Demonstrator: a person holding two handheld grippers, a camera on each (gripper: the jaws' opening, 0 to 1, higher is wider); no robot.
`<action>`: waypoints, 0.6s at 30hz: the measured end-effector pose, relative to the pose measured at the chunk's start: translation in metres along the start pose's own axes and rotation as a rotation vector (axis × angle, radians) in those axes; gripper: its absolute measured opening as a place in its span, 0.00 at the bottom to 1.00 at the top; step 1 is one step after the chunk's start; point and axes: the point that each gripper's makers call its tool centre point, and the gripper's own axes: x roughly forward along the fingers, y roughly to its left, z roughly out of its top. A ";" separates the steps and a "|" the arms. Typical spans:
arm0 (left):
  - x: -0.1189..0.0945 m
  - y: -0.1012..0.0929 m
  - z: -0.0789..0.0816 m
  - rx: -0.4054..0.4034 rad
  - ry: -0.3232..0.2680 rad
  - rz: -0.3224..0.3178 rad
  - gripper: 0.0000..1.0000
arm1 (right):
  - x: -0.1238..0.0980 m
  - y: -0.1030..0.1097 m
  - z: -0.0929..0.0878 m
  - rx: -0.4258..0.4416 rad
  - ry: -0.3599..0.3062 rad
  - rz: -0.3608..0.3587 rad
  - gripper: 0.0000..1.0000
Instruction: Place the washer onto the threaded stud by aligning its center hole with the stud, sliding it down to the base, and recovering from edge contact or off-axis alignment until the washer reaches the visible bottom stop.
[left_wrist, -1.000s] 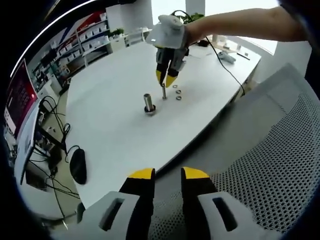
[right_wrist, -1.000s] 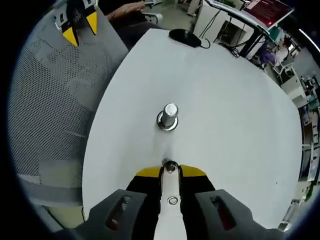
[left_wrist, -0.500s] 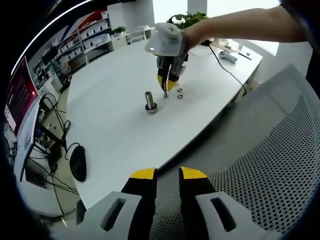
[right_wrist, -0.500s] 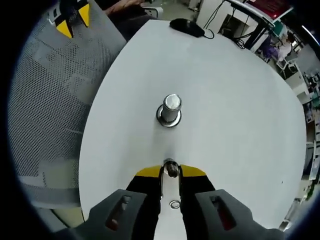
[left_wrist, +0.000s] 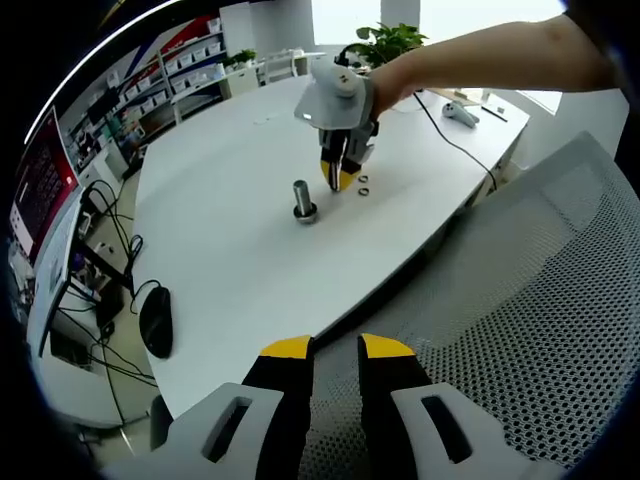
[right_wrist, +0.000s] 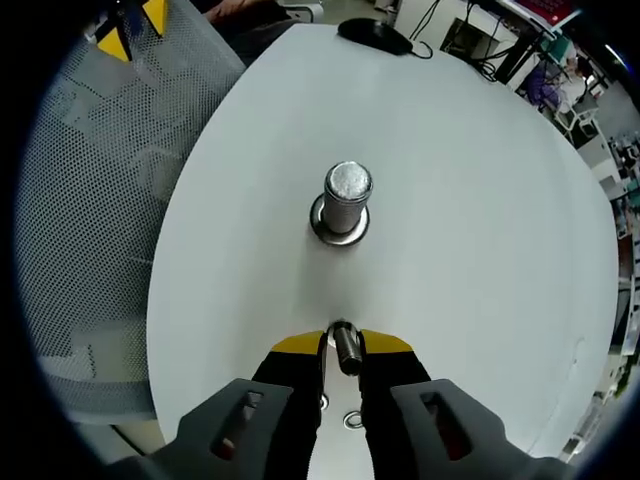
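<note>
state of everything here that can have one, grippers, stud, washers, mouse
right gripper: shut on a thin metal rod, low over the white table
left gripper: jaws slightly apart, holding nothing, above the mesh chair
large stud: upright on the table, a ring at its base
thin metal rod: gripped between the right jaws
loose washers: flat on the table beside the right gripper
mouse: resting near the table edge, untouched

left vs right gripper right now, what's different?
The right gripper is shut on a thin metal pin; the left gripper holds nothing, its jaws slightly apart. The right one sits over the white table near the stud; the left hangs over a mesh chair. Both have yellow tips.
</note>
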 end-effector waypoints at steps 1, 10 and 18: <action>0.000 0.000 0.000 0.000 0.000 0.000 0.15 | 0.001 0.001 0.000 0.001 0.000 0.006 0.17; 0.000 0.000 0.000 -0.003 0.000 0.000 0.15 | -0.006 0.005 -0.007 0.111 -0.062 -0.003 0.21; 0.000 0.001 0.000 -0.004 -0.002 0.001 0.15 | -0.017 0.027 -0.014 0.158 -0.104 0.048 0.21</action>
